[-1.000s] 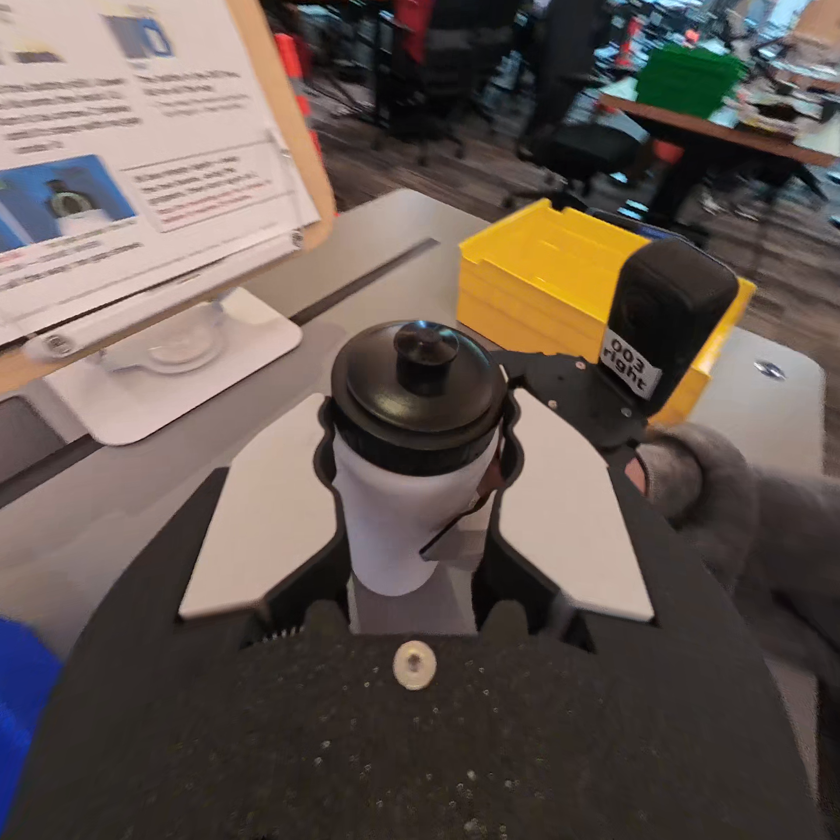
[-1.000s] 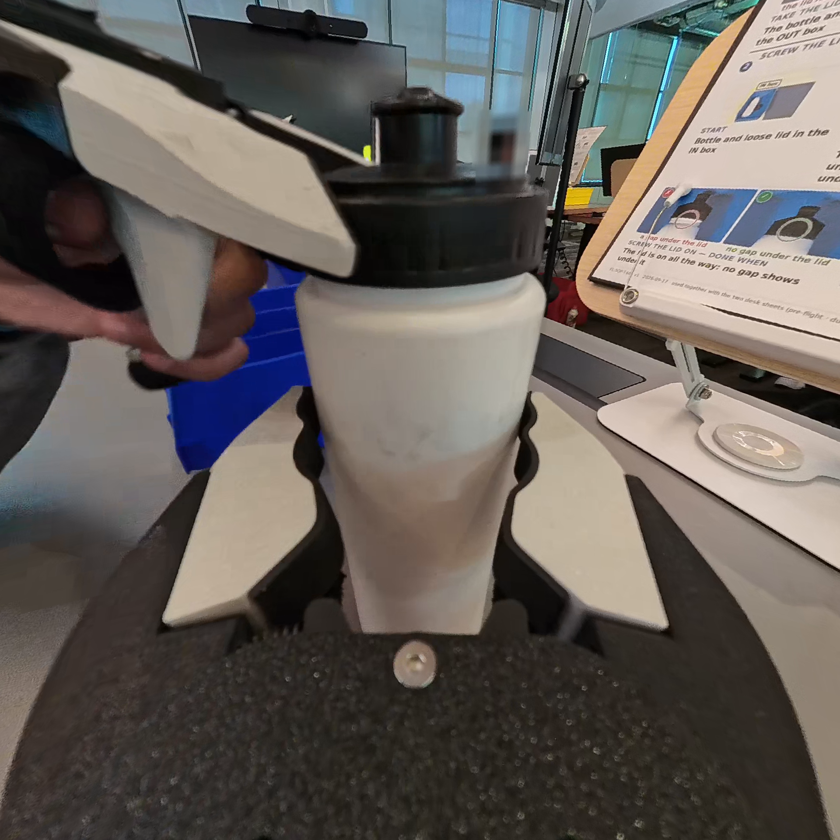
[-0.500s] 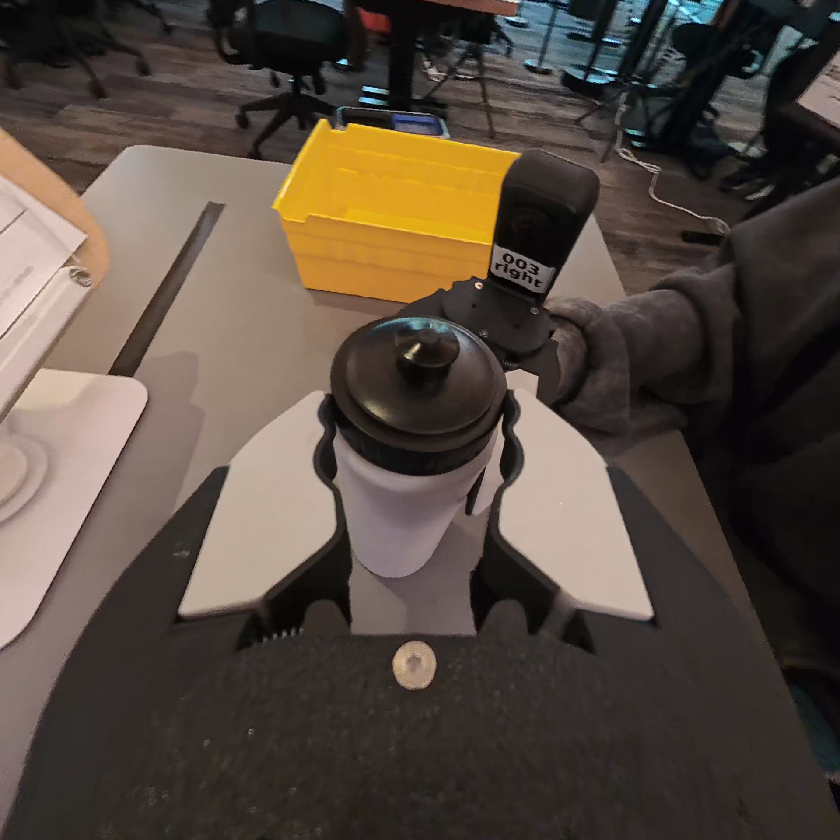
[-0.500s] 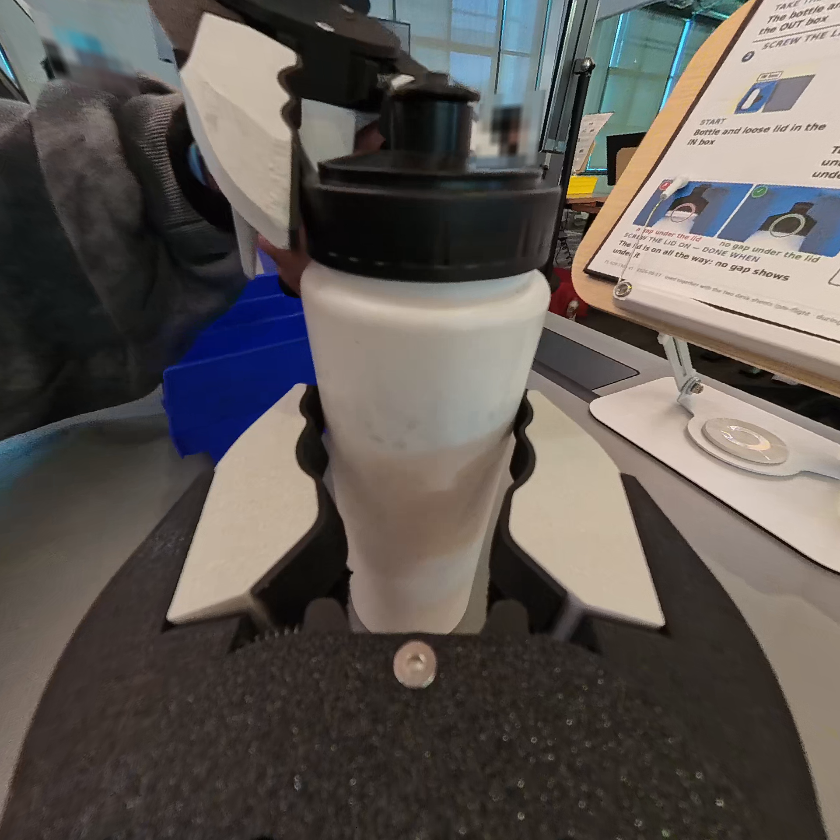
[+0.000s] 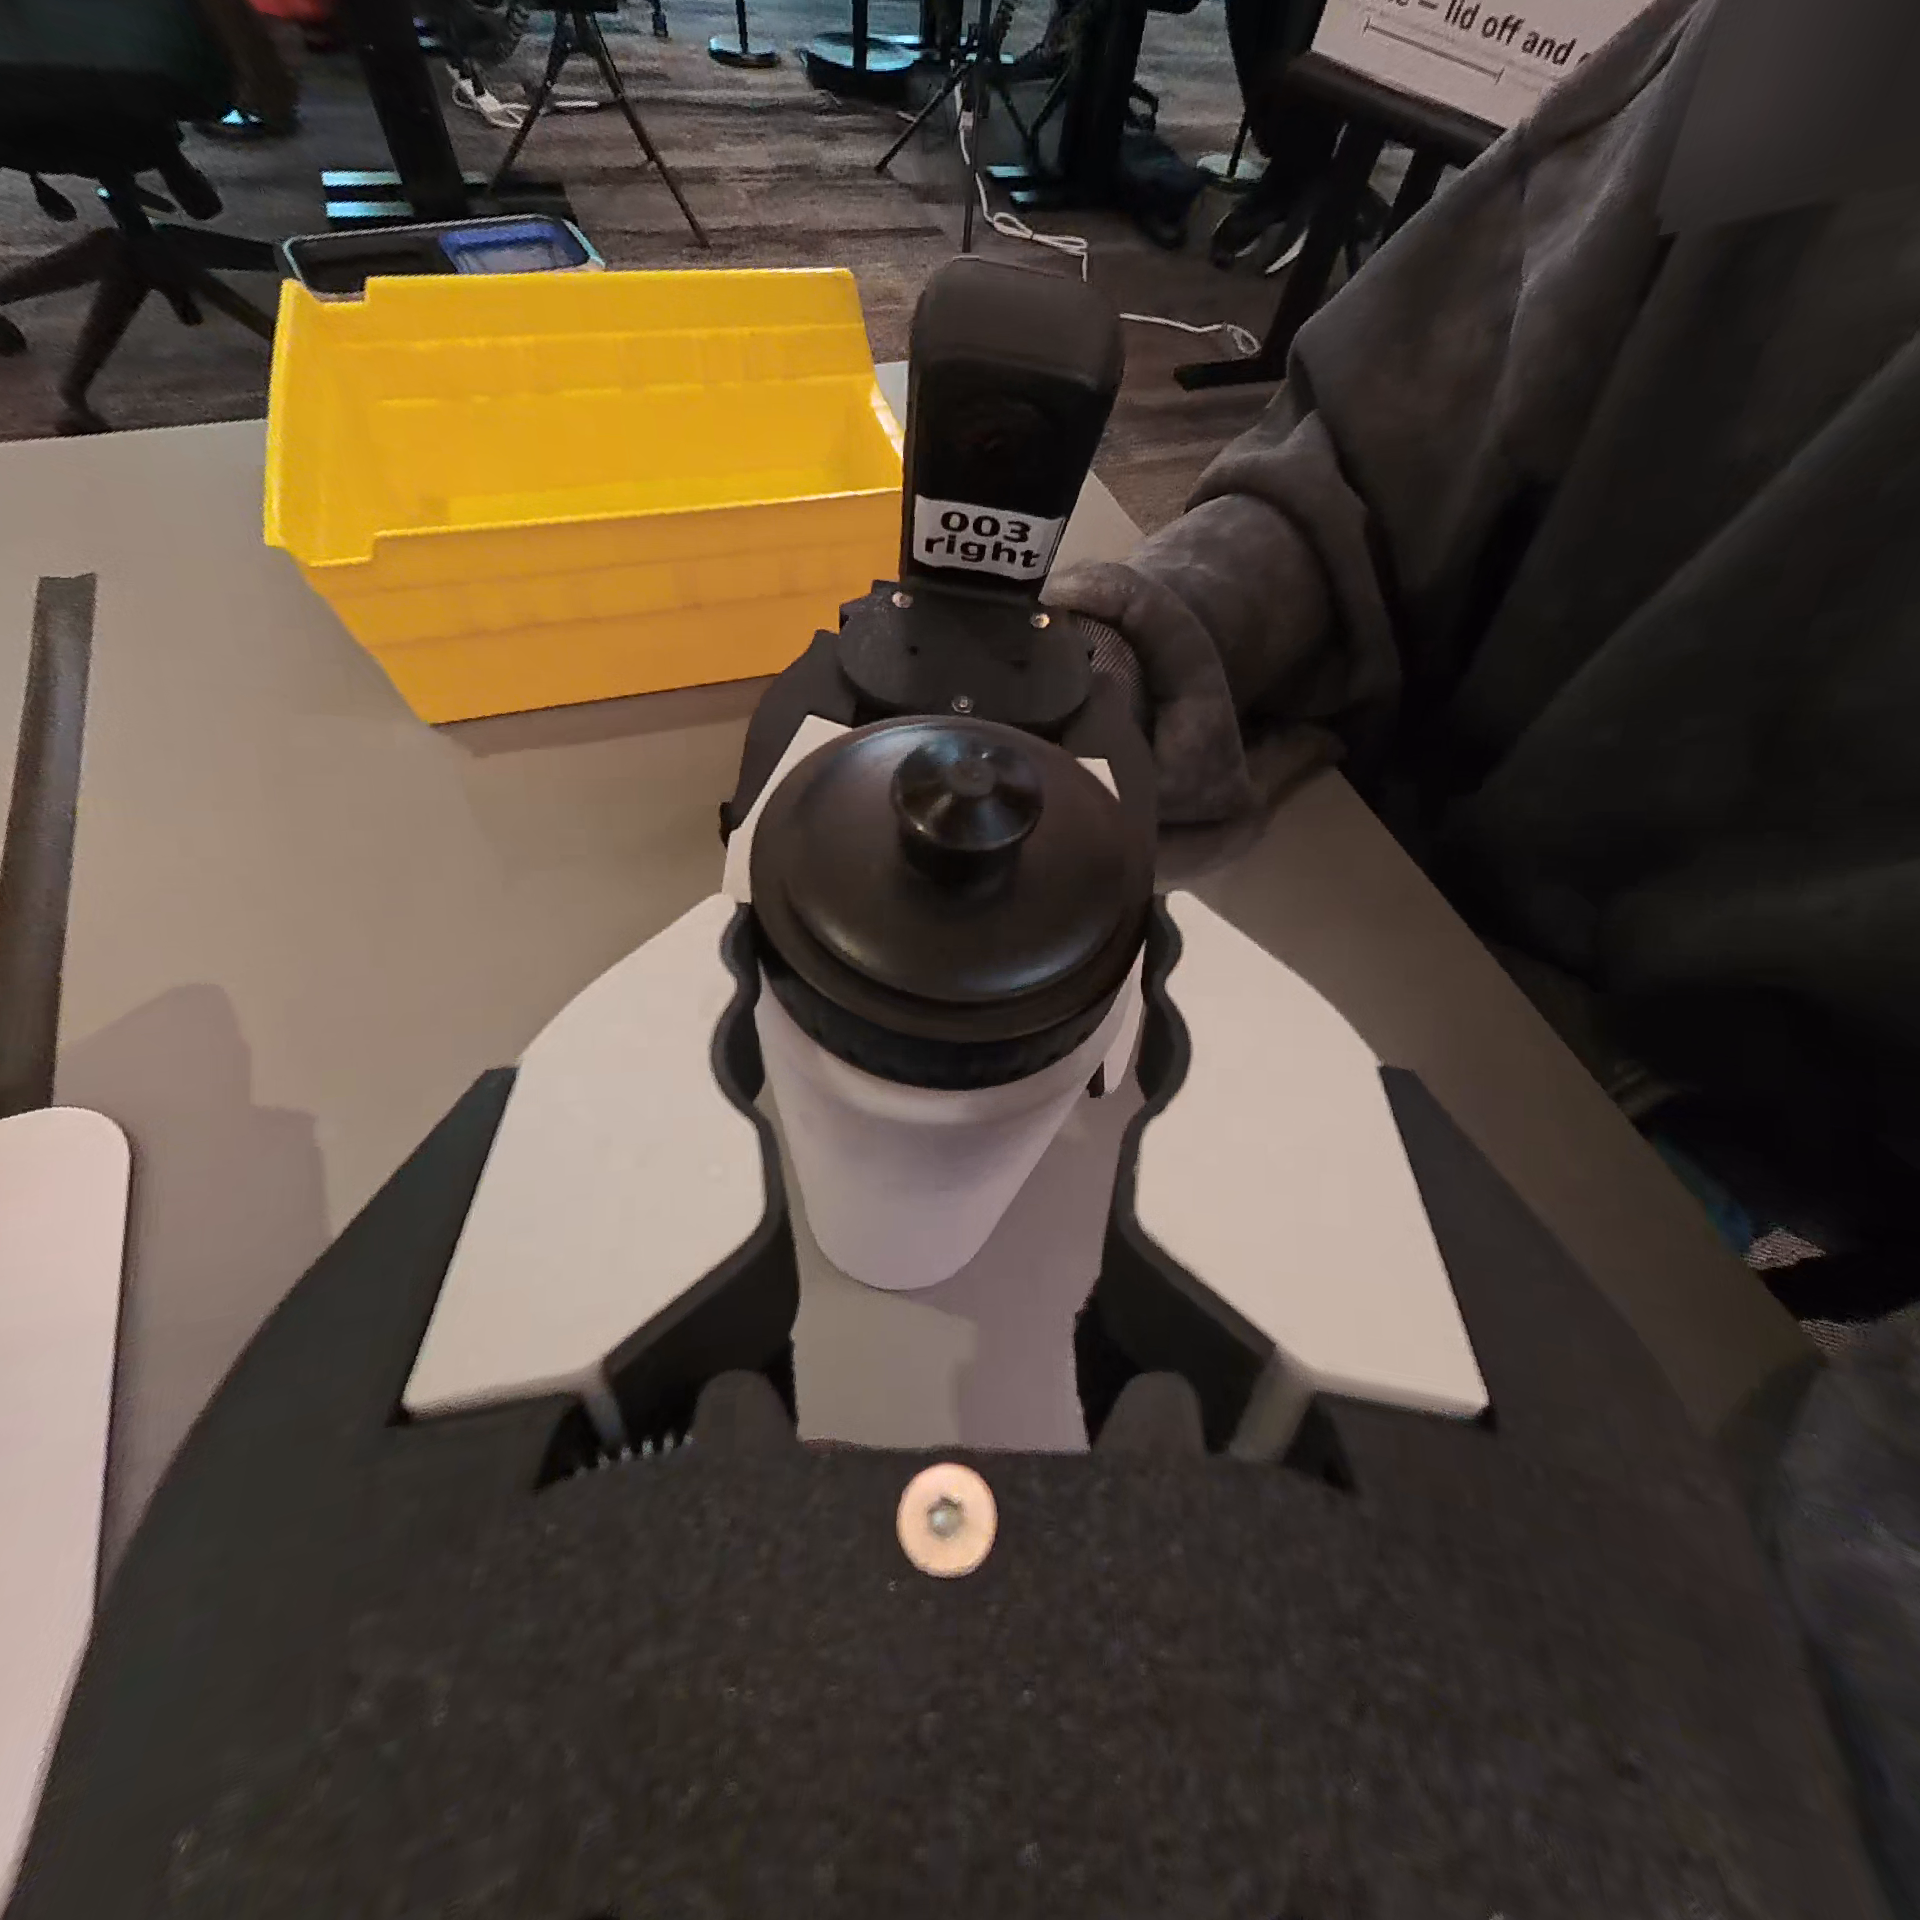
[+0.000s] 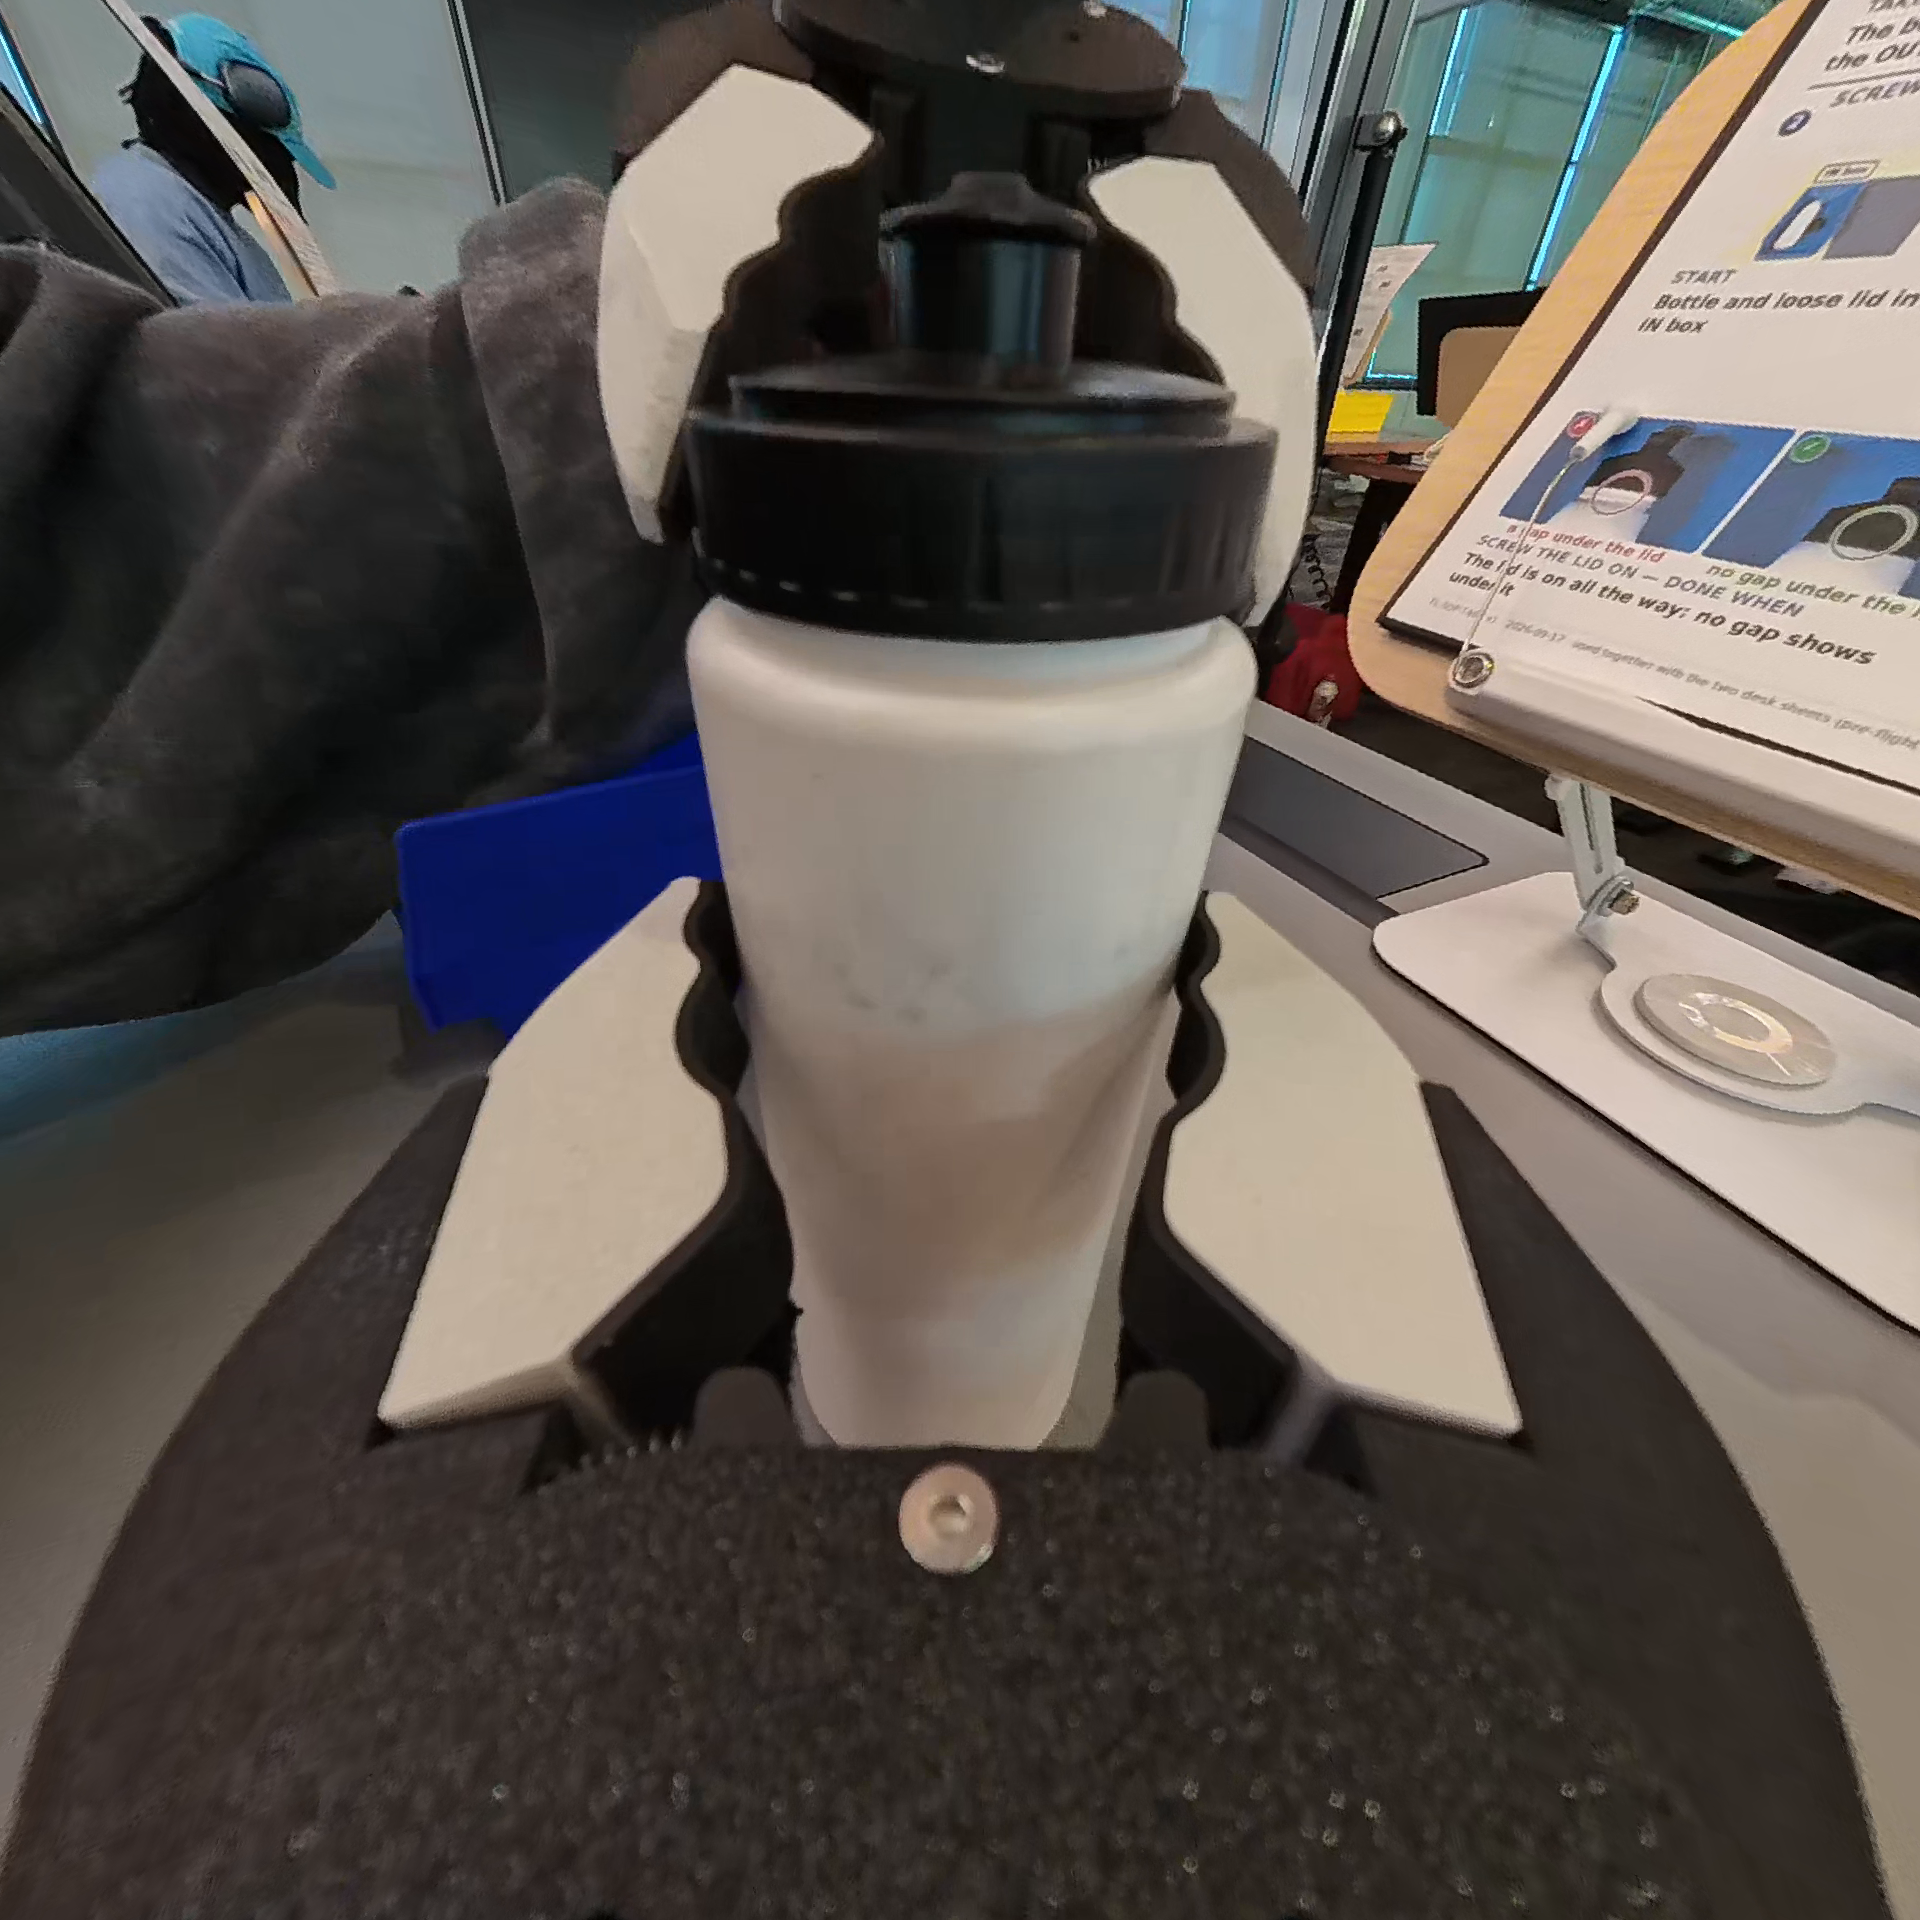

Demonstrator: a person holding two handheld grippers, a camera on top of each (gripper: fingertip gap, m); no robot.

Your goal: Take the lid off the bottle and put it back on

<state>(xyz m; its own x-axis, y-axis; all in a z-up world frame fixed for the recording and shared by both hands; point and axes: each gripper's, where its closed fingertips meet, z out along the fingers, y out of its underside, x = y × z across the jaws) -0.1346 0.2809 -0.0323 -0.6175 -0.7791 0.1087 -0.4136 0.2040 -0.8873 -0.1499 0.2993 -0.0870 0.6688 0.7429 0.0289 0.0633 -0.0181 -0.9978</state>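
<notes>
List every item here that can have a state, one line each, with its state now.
lid: on the bottle, left gripper's fingers around its rim
bottle: upright, capped, clamped at its lower body
left gripper: shut on lid
right gripper: shut on bottle
yellow bin: on the table, nothing seen inside
blue bin: behind the bottle, contents hidden
instruction board: tilted on its white stand

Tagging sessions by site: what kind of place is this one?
Probably an open-plan lab or office set up for data collection. A grey desk carries a yellow bin and an instruction sheet on a stand; office chairs and tripods stand on the floor behind.
</notes>
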